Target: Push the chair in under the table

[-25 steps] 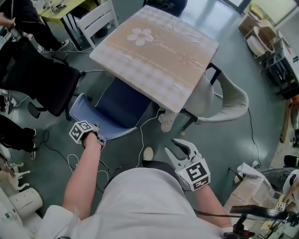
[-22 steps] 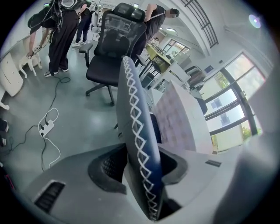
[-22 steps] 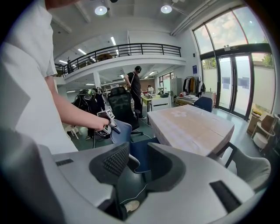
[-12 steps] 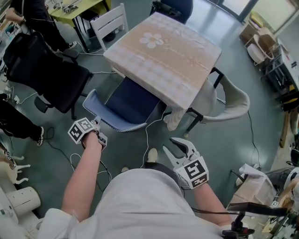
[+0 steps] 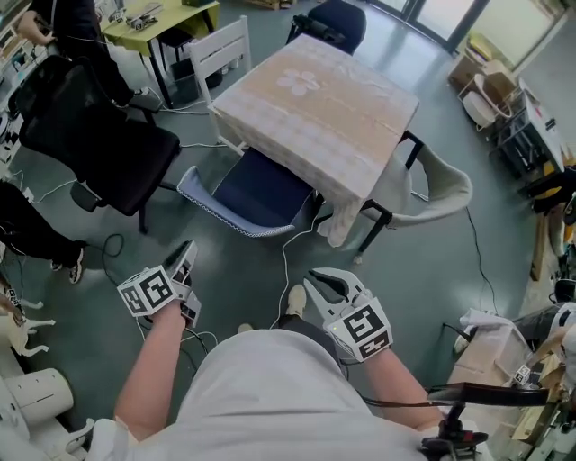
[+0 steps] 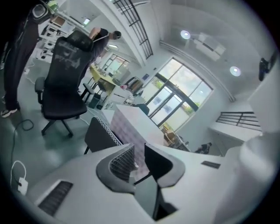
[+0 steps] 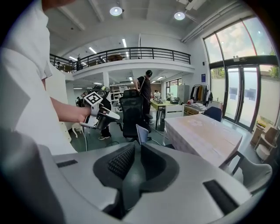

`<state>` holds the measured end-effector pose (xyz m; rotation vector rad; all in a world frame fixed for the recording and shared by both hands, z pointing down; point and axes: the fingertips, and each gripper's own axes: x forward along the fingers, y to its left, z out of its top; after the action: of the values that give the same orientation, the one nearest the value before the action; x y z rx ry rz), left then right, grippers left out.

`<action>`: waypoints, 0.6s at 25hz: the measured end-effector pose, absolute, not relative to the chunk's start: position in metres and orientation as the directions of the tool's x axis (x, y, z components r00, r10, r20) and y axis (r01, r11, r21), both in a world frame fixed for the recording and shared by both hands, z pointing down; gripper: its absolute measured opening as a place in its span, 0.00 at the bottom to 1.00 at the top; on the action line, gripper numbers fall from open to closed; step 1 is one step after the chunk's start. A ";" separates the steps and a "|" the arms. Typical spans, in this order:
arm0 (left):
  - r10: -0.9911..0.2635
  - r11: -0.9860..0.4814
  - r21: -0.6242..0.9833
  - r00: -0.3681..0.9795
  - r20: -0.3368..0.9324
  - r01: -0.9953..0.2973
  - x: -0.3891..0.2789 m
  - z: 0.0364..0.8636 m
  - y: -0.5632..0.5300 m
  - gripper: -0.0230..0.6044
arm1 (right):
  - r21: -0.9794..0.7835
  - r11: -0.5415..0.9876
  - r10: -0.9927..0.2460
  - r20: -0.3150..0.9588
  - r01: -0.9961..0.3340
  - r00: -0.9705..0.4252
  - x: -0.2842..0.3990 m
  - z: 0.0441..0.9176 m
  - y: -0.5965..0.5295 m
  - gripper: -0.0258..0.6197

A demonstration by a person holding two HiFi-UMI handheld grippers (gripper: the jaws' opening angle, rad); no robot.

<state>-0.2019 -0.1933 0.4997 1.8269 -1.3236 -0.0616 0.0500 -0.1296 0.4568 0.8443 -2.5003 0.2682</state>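
The blue chair (image 5: 256, 194) stands with its seat partly beneath the table (image 5: 324, 108), which wears a beige checked cloth with a flower print. My left gripper (image 5: 187, 250) hangs over the floor, well short of the chair's backrest and apart from it. Its jaws are closing, a narrow gap shows, and nothing is between them (image 6: 139, 151). My right gripper (image 5: 315, 281) floats near my waist, away from the chair; its jaws are closing too, empty, with a slim gap (image 7: 137, 148). The right gripper view shows the chair (image 7: 141, 133), the table (image 7: 201, 133) and the left gripper (image 7: 107, 116).
A black office chair (image 5: 99, 144) stands left of the blue chair. A white chair (image 5: 216, 45) and a dark chair (image 5: 337, 18) sit at the table's far sides, a grey armchair (image 5: 432, 189) at its right. Cables (image 5: 283, 261) trail across the floor.
My left gripper has left the chair's backrest, pulled back and risen. The right gripper's jaws have narrowed from wide. The chair sits further under the table.
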 end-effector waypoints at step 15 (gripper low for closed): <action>-0.551 -0.585 0.513 0.772 0.318 -0.629 -0.164 0.441 -0.044 0.05 | 0.000 0.805 -0.512 0.507 -0.594 -0.694 -0.028 0.447 -0.022 0.08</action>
<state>-0.1638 -0.0436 0.4414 2.3429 -0.8765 0.1638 -0.0284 -0.0224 0.4472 0.8211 -2.4967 0.2240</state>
